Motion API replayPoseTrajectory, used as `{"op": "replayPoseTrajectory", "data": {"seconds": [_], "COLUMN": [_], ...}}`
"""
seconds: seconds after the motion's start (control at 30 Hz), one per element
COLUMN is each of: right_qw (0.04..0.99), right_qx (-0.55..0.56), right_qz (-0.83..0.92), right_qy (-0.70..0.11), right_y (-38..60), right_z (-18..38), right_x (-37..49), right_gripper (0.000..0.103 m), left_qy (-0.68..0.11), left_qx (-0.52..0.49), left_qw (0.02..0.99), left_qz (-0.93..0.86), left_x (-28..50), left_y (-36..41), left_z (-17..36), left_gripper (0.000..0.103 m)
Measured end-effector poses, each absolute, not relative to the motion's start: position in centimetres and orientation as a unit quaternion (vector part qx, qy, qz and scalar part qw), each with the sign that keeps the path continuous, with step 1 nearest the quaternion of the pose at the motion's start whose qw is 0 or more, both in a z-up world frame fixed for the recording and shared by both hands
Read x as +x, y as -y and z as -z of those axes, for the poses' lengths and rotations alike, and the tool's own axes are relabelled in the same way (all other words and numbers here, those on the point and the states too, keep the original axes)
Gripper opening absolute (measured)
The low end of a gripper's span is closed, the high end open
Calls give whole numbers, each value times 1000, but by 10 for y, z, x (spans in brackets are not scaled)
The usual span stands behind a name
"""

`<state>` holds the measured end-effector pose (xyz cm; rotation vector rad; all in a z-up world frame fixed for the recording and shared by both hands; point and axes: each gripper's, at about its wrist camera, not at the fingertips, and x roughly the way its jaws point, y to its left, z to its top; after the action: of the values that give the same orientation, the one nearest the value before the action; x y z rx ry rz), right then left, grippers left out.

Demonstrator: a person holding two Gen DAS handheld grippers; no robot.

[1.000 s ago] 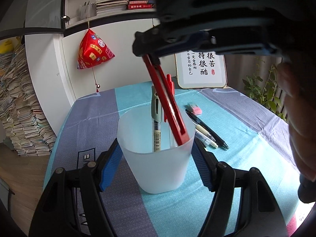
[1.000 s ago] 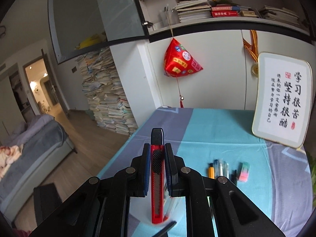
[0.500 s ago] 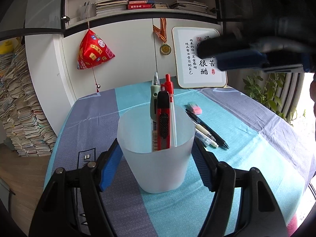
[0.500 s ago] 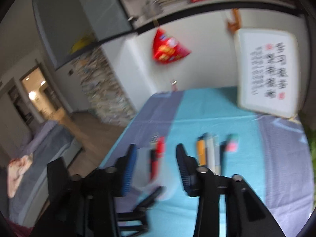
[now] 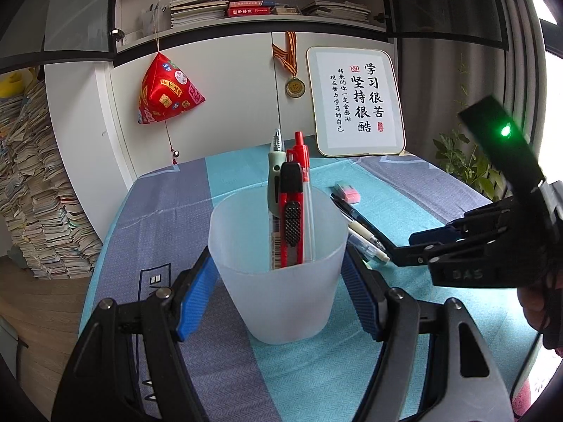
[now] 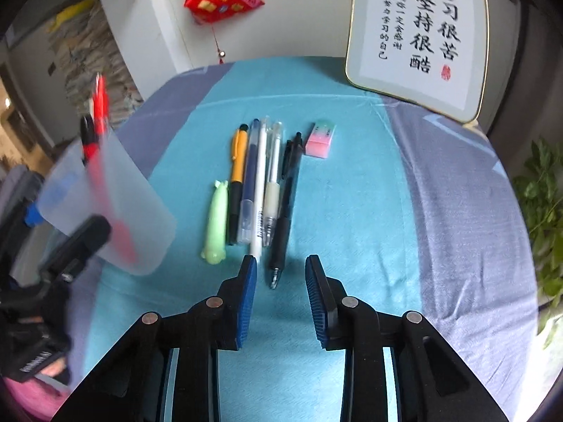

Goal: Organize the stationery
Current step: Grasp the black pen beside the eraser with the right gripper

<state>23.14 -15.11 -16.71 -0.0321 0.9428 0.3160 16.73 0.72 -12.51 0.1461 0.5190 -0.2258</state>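
Note:
My left gripper is shut on a frosted plastic cup standing on the table. In the cup stand a red utility knife, a red pen and a grey-green pen. My right gripper is open and empty, hovering just above the near end of a row of pens: a black pen, a white pen, a clear pen, a blue pen, an orange pen and a green piece. A pink eraser lies behind them. The cup is to the left.
A framed calligraphy board leans at the table's back right. The striped cloth-covered table ends at a white cabinet wall with a red hanging ornament. A plant stands off the right edge.
My right gripper let go of the red utility knife into the cup, opened, and swung right and down over the row of pens. The left gripper and cup stayed put.

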Motion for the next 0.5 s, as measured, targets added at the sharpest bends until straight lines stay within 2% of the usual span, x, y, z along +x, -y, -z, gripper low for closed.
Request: {"op": "replayPoseTrajectory", "data": {"seconds": [0.03,0.07,0.3,0.5], "right_qw": [877,874,872,839], "right_qx": [-23,-13,-11,-44], "right_qz": [-150,-161,-149,-141], "right_qy": [-456,-458,-466,-524], "right_y": [149,149,173,204], "right_z": [169,169,156,153], "right_x": [233,233,225,197], "right_gripper": [13,10,10,10], "left_qy": [-256,-256,-257,-259], "left_qx": [72,71,71,72], "left_qw": [958,958,957,957], "left_qz": [111,111,112,111], "left_x": [167,167,167,168], "left_y": [-7,-7,-7,-6], "left_z": [125,125,126,127], "left_gripper": [69,69,69,70]}}
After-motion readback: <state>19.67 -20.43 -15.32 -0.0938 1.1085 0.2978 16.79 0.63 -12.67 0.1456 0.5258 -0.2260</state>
